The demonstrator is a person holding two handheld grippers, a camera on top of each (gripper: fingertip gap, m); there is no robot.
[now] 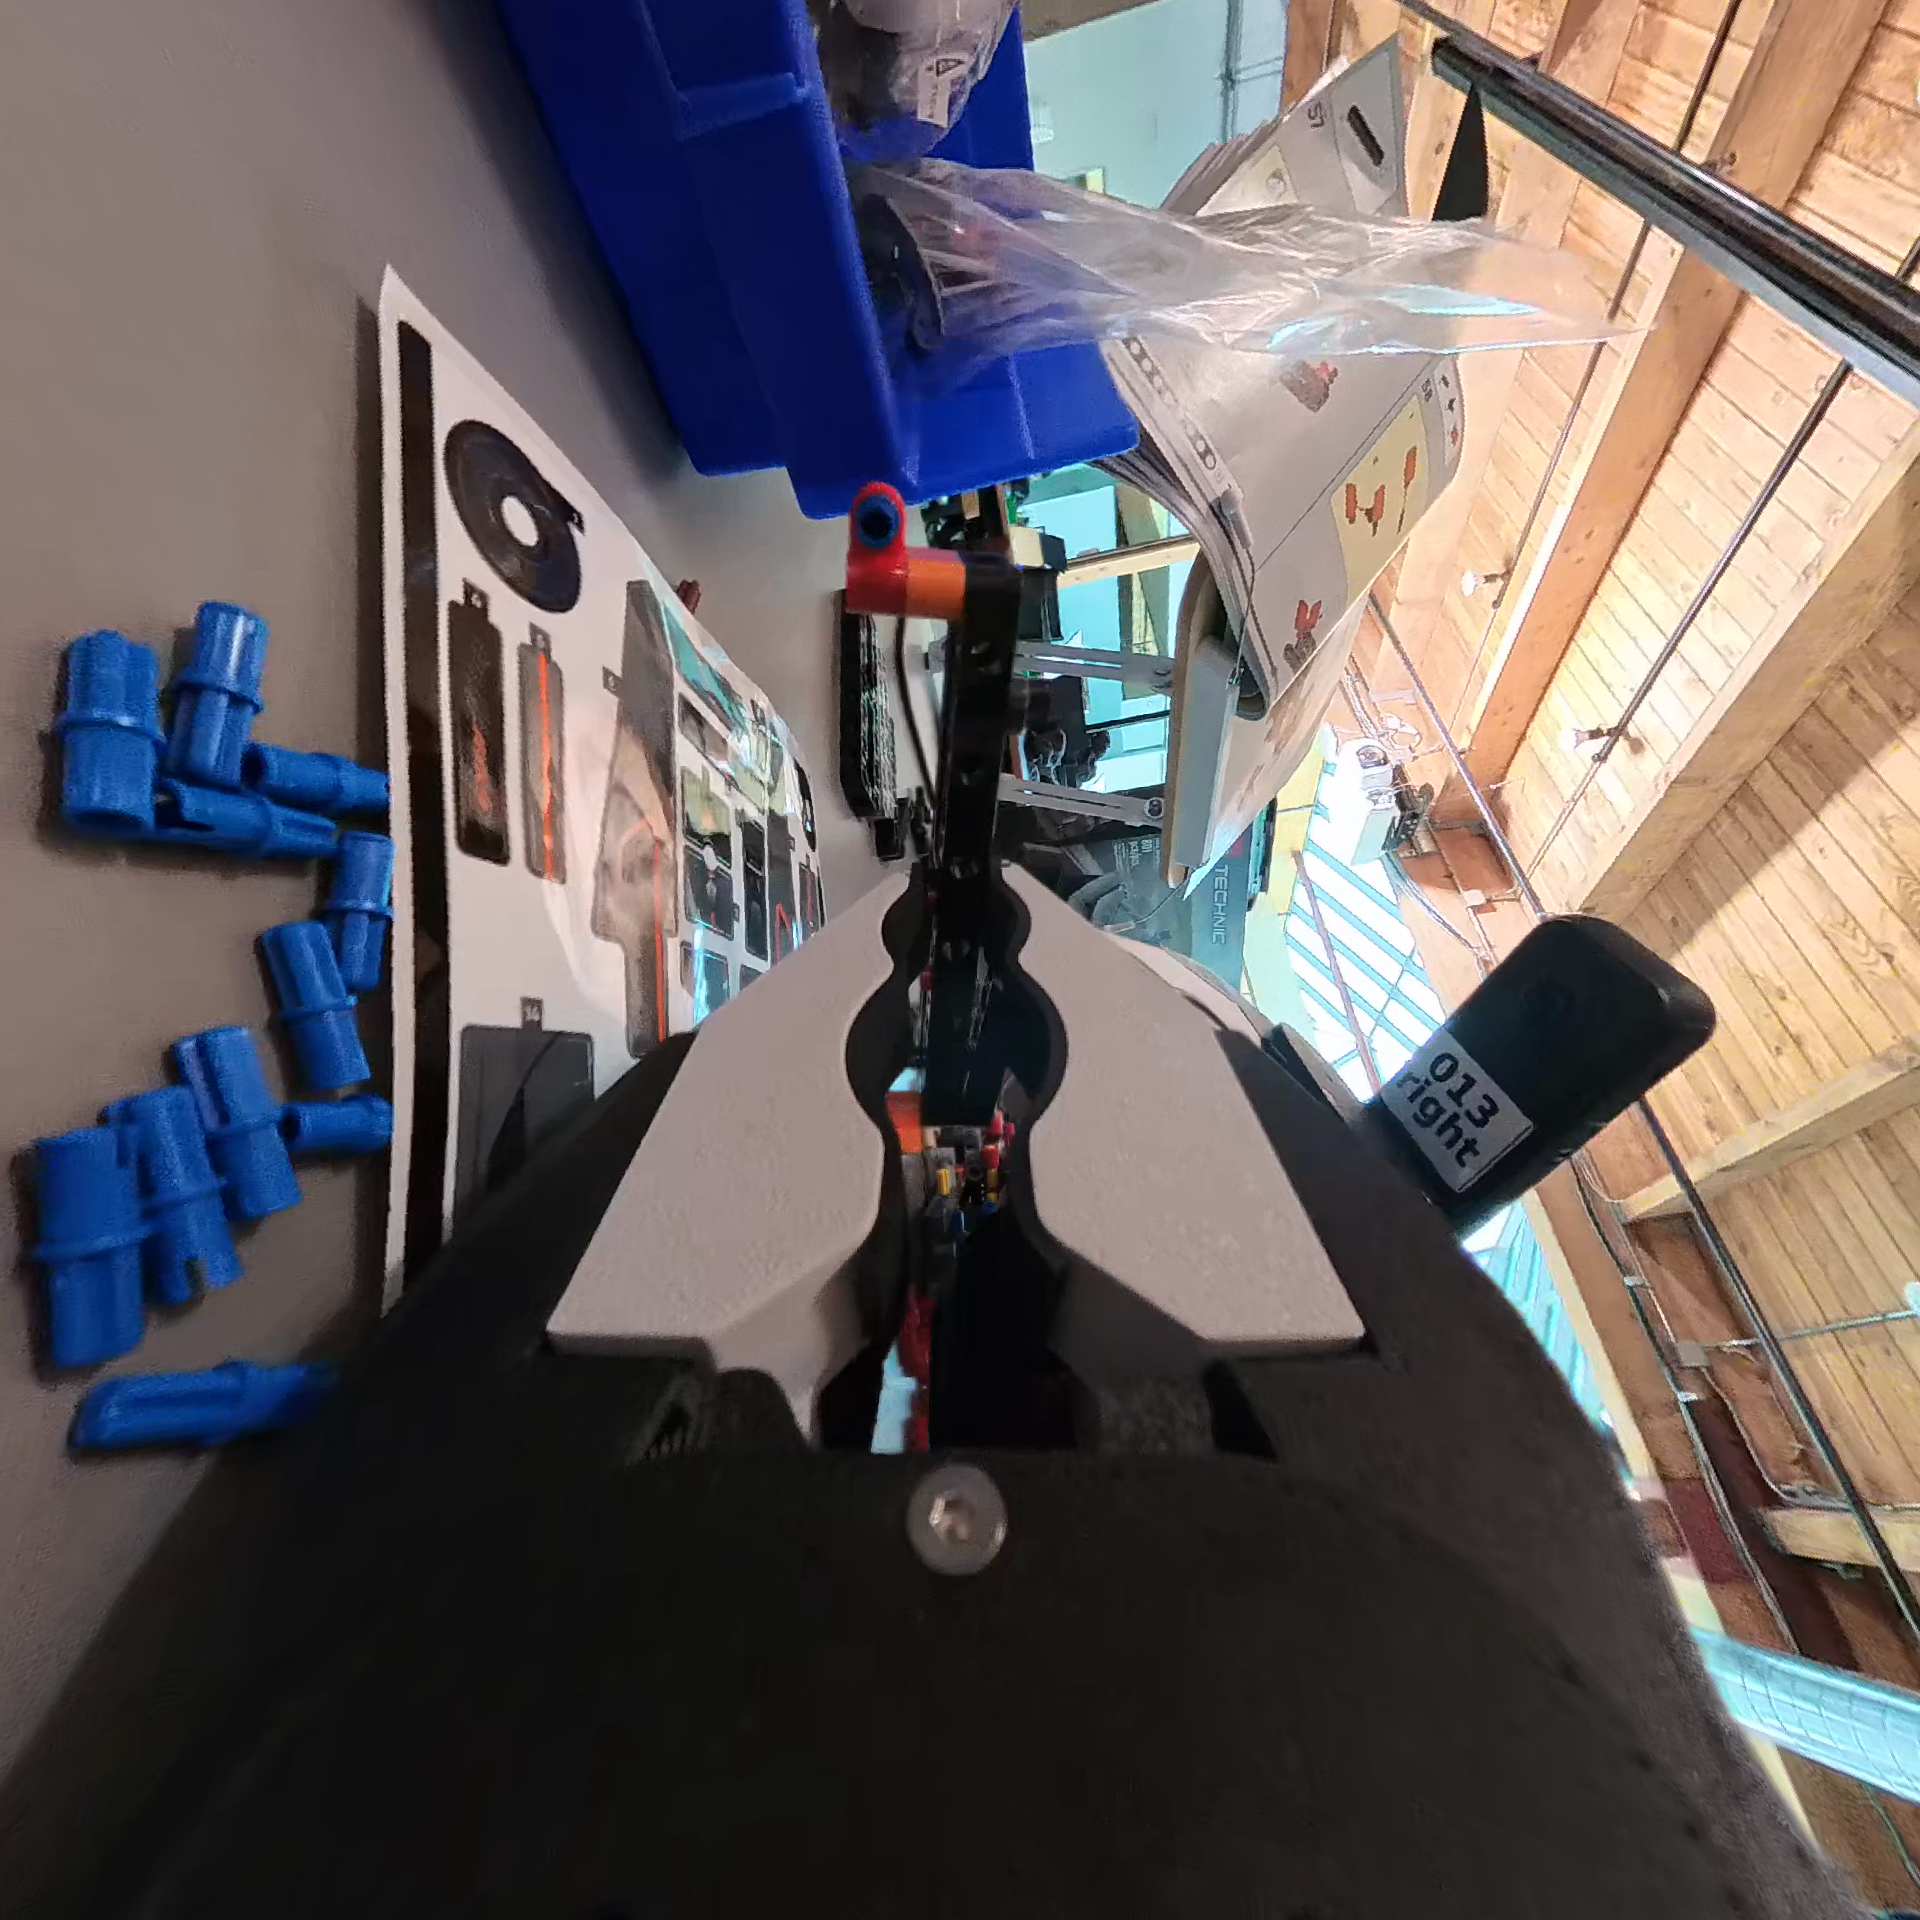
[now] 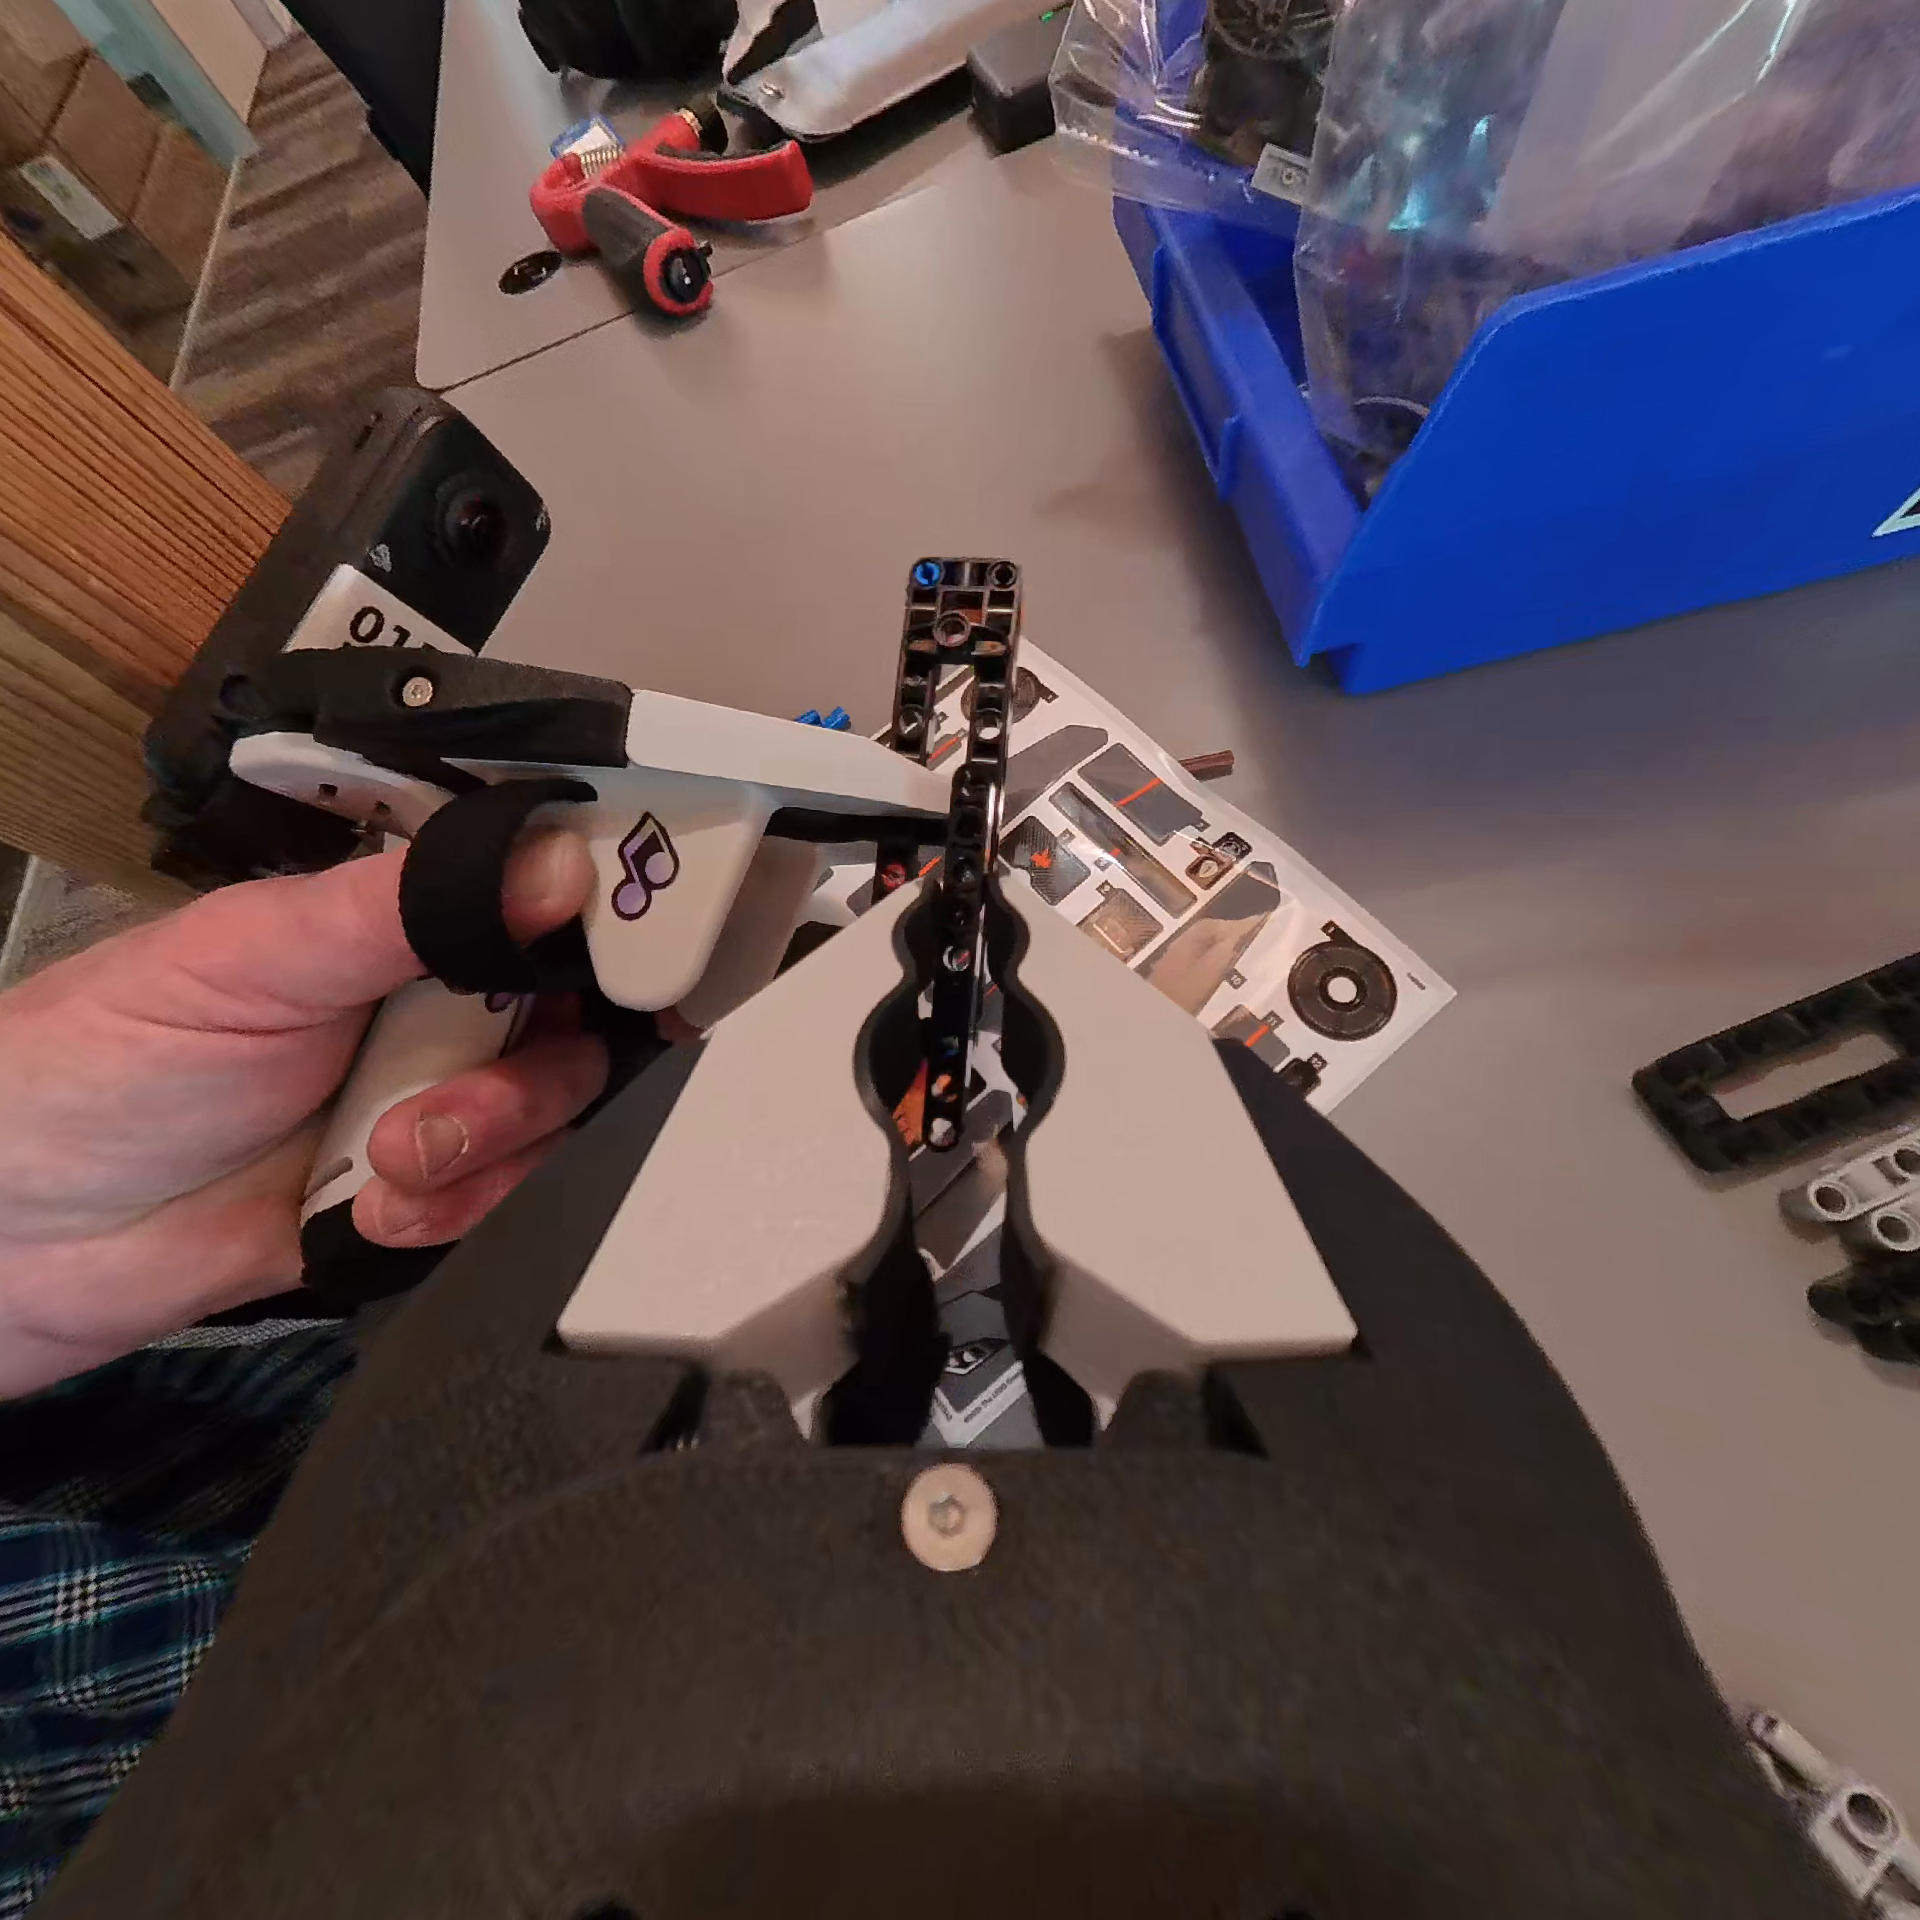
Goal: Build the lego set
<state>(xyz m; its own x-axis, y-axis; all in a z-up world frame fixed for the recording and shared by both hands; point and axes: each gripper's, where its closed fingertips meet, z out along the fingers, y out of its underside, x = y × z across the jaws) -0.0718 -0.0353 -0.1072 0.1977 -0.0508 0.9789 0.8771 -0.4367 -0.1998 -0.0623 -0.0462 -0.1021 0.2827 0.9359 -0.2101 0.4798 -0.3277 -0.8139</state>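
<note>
A long black Lego beam assembly (image 2: 961, 831) with a small frame at its far end (image 2: 961, 603) is held above the grey table. My right gripper (image 2: 958, 899) is shut on its near part. My left gripper (image 2: 940, 816), held by a hand, comes in from the left and clamps the same beam a little farther up. In the left wrist view my left gripper (image 1: 961, 894) is shut on the black beam (image 1: 971, 727), which carries a red and orange connector (image 1: 894, 577) with a blue pin at its far end. Part of the right gripper's camera (image 1: 1558, 1049) shows beside it.
Several loose blue pins (image 1: 208, 935) lie on the table beside a sticker sheet (image 1: 499, 727) (image 2: 1195, 873). A blue bin (image 2: 1610, 499) holds plastic bags. A black rectangular frame (image 2: 1787, 1081) and grey connectors (image 2: 1860, 1205) lie at the right. A red clamp tool (image 2: 665, 197) is far back. An instruction booklet (image 1: 1330, 499) stands behind the bin.
</note>
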